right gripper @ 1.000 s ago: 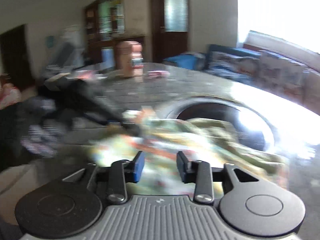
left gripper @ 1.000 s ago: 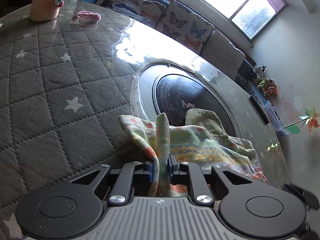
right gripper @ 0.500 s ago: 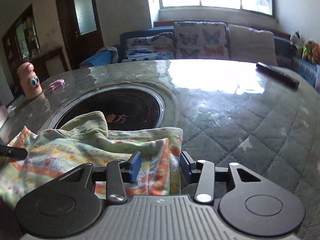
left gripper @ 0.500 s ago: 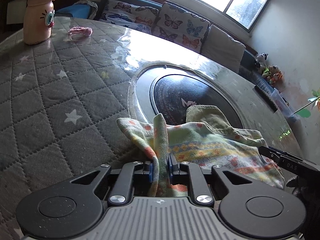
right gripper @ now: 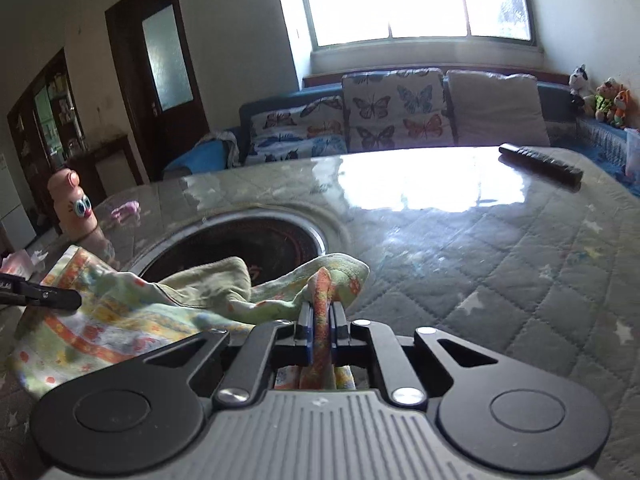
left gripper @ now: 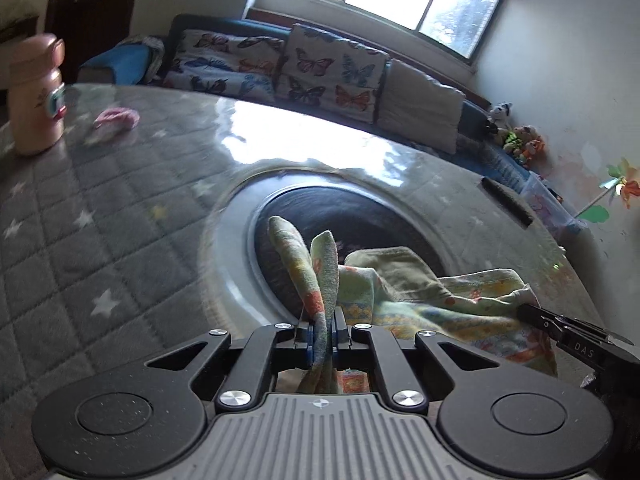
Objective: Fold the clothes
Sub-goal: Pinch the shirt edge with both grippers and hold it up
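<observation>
Both-handed grip right now: left gripper [left gripper: 322, 334] is clamped tight on a bunched fold of the patterned garment [left gripper: 448, 304], the cloth pinched between its blue pads and sticking up past the fingertips in two floppy peaks. Right gripper [right gripper: 320, 330] is likewise closed hard on another edge of the same garment [right gripper: 120, 316], an orange-printed fold squeezed between its pads. Garment is pastel green-yellow with orange and blue print; it lies crumpled on the round table [right gripper: 500, 280], spread between the two grippers, part of it draped over the rim of the dark circular inset [right gripper: 248, 244] in the table centre. Table is covered with a grey quilted star-pattern cover under a glossy clear sheet, strong window glare on it. In the left wrist view the tip of the right gripper shows at the right edge, on the far side of the cloth; in the right wrist view the left gripper's tip shows at the left edge. Pink bottle with cartoon eyes [right gripper: 74, 210] stands upright near the far left table edge, a small pink item [right gripper: 126, 210] just beside it, probably a hair tie or clip, too blurred to tell. Black remote [right gripper: 540, 162] lies at the far right side. Behind the table, a sofa with butterfly cushions [right gripper: 396, 110] under a bright window.
</observation>
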### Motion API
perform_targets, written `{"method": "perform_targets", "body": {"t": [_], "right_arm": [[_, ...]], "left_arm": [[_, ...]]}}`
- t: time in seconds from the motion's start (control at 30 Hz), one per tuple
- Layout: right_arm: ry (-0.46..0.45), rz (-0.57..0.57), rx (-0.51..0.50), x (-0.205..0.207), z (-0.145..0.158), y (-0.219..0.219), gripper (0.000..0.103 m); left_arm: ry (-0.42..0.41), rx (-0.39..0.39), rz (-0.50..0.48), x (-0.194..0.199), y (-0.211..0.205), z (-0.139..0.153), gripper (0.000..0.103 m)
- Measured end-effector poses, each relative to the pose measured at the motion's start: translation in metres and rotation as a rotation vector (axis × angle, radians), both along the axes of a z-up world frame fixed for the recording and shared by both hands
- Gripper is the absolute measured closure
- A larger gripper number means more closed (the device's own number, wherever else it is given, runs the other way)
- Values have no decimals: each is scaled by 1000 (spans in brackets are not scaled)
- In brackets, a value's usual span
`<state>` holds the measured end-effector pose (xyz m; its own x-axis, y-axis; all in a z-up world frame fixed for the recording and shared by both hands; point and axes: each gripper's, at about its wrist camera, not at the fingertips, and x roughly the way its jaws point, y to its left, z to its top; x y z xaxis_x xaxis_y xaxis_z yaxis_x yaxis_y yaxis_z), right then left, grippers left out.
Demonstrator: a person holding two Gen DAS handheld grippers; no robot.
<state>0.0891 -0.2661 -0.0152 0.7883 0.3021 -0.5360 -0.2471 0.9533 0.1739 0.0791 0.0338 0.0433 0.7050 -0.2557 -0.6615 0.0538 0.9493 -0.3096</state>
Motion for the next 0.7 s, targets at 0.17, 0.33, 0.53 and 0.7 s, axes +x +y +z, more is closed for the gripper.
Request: {"method": "perform_targets", "body": {"t": [0.17, 0.33, 0.53, 0.7], "right_arm": [[-56, -78, -27, -15, 17, -37, 97], [-91, -184, -61, -21, 32, -86, 97], [-117, -298, -116, -23, 42, -139, 97], [-114, -370, -132, -23, 43, -173, 97]], "left_arm": [[-26, 10, -91, 22, -50, 11, 95], [-42, 6, -174, 45, -107, 17, 95], [-31, -14, -258, 76, -168, 16, 95], [-22, 0, -309, 95, -210, 15, 95]]}}
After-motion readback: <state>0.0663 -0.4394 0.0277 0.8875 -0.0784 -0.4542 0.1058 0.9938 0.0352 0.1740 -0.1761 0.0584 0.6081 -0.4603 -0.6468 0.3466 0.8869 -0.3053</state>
